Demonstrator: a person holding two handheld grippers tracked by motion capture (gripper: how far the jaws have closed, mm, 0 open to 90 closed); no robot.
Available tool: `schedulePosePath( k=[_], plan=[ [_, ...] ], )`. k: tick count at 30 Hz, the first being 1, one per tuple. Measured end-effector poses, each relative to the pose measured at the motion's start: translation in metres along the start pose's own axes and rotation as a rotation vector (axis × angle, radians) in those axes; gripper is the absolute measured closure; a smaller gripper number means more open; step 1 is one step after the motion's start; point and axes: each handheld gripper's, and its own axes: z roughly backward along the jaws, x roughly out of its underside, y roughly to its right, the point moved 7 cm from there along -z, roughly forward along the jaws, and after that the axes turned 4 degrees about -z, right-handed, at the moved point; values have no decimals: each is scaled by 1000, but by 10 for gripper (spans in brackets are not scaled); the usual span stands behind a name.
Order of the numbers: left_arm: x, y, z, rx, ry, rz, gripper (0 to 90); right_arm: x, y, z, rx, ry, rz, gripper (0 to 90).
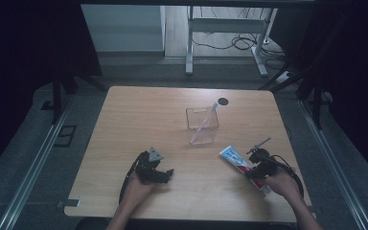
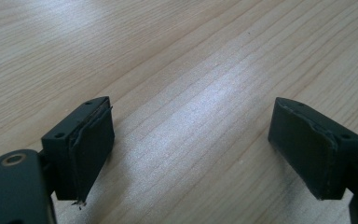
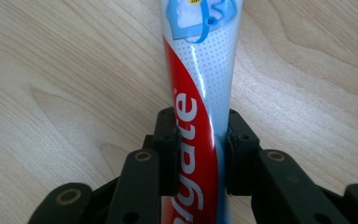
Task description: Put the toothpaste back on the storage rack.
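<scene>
1. Nearest the camera at the left, the person's left hand (image 1: 136,188) is resting the left gripper (image 1: 165,173) on the table (image 1: 139,115); its jaws are standing spread wide in the left gripper view, with nothing but bare wood grain between them.
2. Moving right, a clear square holder (image 1: 202,125) is standing near the table's middle, with a toothbrush (image 1: 207,120) leaning in it, head up toward the far side.
3. Further right, the toothpaste tube (image 1: 236,162) is lying flat on the wood near the right front edge, slanting away from the right hand, well apart from the holder.
4. Right gripper (image 1: 255,168) is pinching the tube: in the right gripper view both pads are pressing its sides across the red band (image 3: 200,140).
5. Judgement on the step in hand, taking hold of the tube: the grip is looking centred across the width, but a soft tube may buckle. Squeezing only enough to hold, then lifting level, should be keeping it from twisting or sagging at the free end.
6. Surface: pale wood laminate, with 1 dark round spot (image 1: 223,101) near the far edge.
7. Room: dim, grey floor, metal rails at both sides, a white frame (image 1: 227,28) with loose cables beyond the table.
</scene>
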Motion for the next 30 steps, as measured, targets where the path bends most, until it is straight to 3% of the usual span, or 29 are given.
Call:
schedulePosePath(
  k=[8,30],
  plan=[
    [0,0,0,0,0,1,144,-3,3,10,-16,39,-23,706],
    [0,0,0,0,-3,-6,143,-34,-3,54,-64,198,-22,706]
  ],
)
